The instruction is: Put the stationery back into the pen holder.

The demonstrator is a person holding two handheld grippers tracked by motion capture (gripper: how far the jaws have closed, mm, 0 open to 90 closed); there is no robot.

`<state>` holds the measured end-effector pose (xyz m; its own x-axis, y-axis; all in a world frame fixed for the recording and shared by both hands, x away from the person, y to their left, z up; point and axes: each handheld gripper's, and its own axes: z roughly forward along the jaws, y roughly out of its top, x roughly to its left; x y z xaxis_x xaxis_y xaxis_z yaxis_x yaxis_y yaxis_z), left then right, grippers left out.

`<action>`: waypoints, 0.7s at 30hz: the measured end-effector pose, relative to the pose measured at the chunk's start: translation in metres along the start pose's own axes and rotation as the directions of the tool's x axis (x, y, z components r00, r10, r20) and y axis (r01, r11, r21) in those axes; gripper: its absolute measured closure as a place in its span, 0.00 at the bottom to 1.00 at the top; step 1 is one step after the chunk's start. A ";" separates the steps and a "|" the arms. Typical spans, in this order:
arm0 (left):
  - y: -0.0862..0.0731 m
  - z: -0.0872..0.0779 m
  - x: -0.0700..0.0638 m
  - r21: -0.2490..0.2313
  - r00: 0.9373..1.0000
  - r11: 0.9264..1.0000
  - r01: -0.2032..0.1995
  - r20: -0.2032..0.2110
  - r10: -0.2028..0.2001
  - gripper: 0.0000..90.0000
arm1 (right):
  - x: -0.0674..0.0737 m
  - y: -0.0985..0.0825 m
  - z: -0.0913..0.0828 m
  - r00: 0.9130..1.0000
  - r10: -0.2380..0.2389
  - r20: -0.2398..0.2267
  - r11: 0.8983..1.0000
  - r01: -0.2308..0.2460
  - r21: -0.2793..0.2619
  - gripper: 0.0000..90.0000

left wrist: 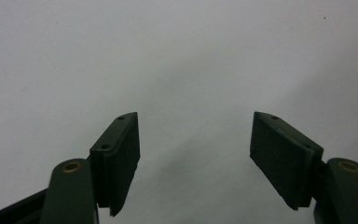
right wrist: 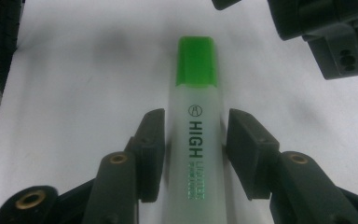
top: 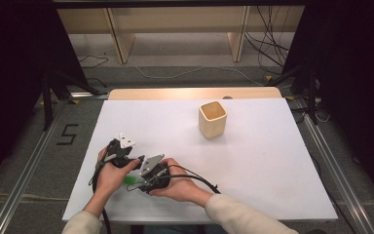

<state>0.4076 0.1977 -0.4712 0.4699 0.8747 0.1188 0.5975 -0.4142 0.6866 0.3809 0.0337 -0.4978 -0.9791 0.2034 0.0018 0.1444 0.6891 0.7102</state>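
Observation:
A highlighter (right wrist: 197, 140) with a pale body and a green cap lies on the white table (top: 253, 165), its cap pointing away from the right gripper view's camera. My right gripper (right wrist: 196, 135) has one pad against each side of its body and is shut on it. In the high view the green cap (top: 129, 180) sticks out to the left of the right gripper (top: 139, 181), near the table's front left. My left gripper (top: 121, 157) sits just behind it, held close to the other hand. Its jaws (left wrist: 195, 140) stand wide open over bare white table with nothing between them.
A square wooden cup (top: 213, 119) stands upright toward the back of the table, right of centre. Black parts of the left gripper (right wrist: 326, 32) hang close above and to the right of the highlighter's cap. Cables trail off the front edge.

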 end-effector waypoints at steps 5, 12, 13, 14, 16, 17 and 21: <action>0.000 0.000 0.000 0.001 1.000 1.000 0.002 0.002 -0.002 0.37 | 0.000 0.000 0.000 1.000 0.001 0.002 1.000 -0.001 0.000 0.67; 0.000 0.001 0.000 0.003 1.000 1.000 0.000 0.004 0.000 0.37 | 0.000 0.000 0.000 1.000 0.005 0.000 1.000 -0.005 0.001 0.71; 0.000 0.001 0.000 0.006 1.000 1.000 -0.001 0.004 0.001 0.37 | 0.000 0.000 0.000 1.000 0.005 0.000 1.000 -0.005 0.001 0.71; 0.000 0.001 0.000 0.006 1.000 1.000 -0.002 0.004 0.002 0.37 | 0.000 0.000 0.000 1.000 0.005 0.000 1.000 -0.005 0.001 0.71; 0.000 0.001 0.000 0.002 1.000 1.000 0.002 0.002 -0.002 0.37 | 0.000 0.000 0.000 1.000 0.005 -0.001 1.000 -0.005 0.001 0.72; 0.000 0.001 0.000 0.002 1.000 1.000 0.002 0.001 -0.002 0.37 | 0.000 0.000 0.000 1.000 0.005 -0.002 1.000 -0.005 0.001 0.73; 0.000 0.001 0.000 0.002 1.000 1.000 -0.001 0.000 0.001 0.37 | 0.000 0.000 0.000 1.000 0.004 0.000 1.000 -0.004 0.002 0.73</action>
<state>0.4081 0.1975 -0.4719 0.4702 0.8744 0.1194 0.5987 -0.4155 0.6848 0.3808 0.0337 -0.4974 -0.9784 0.2065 0.0047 0.1490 0.6895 0.7088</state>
